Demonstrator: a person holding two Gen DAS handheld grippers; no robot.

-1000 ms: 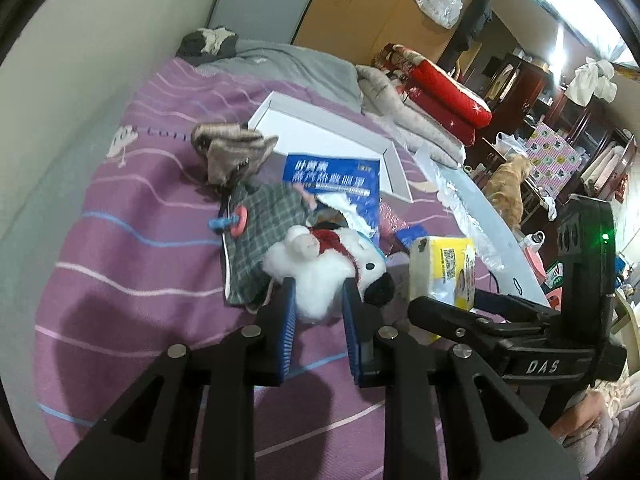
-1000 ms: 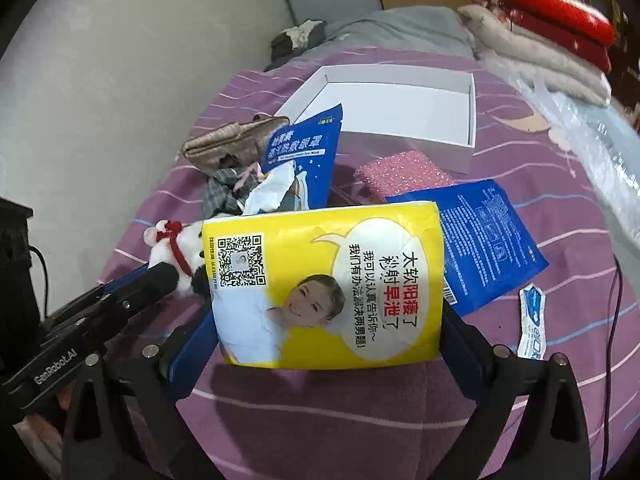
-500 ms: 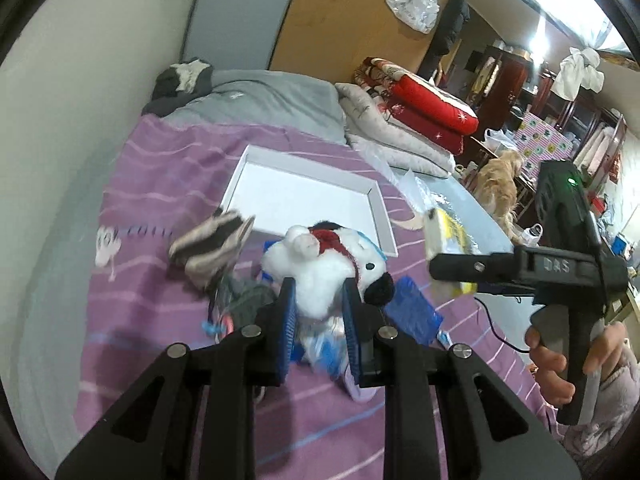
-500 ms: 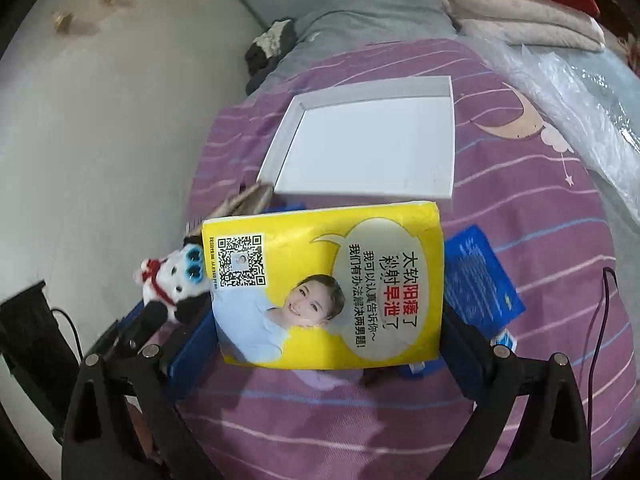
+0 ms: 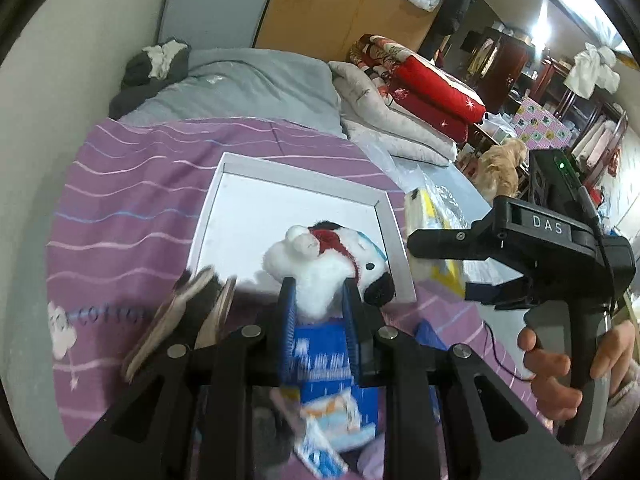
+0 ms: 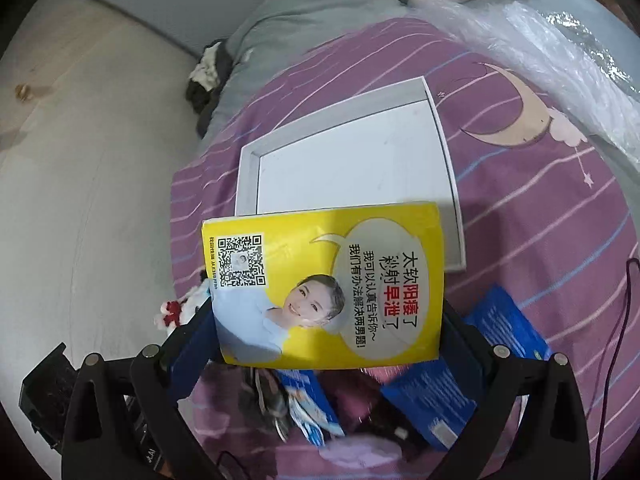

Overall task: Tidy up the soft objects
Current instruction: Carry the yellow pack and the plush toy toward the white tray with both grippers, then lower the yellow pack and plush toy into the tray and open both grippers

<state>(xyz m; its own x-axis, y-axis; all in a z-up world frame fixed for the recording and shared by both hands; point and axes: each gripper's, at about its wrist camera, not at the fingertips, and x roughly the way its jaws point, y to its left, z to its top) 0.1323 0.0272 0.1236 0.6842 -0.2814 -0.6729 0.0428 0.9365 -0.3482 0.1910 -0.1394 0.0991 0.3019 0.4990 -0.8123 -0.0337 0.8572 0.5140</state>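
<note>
Left gripper (image 5: 318, 300) clamps plush dog (image 5: 326, 258), right gripper (image 6: 326, 344) yellow pack (image 6: 324, 288); white tray (image 6: 248, 168) seemingly empty

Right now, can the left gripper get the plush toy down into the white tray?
Probably yes. The left gripper is clamped on the plush toy, which hangs over the white tray's near end. The tray looks bare, and the right gripper with its yellow pack sits off to one side.

The left gripper (image 5: 318, 300) points downward, its blue pads pressed narrowly onto a plush toy (image 5: 324, 264). The right gripper (image 6: 326, 332) tilts more steeply down, jaws spread wide and clamped on a yellow packet (image 6: 328, 288). A hand (image 5: 568, 368) wraps its grey handle.
</note>
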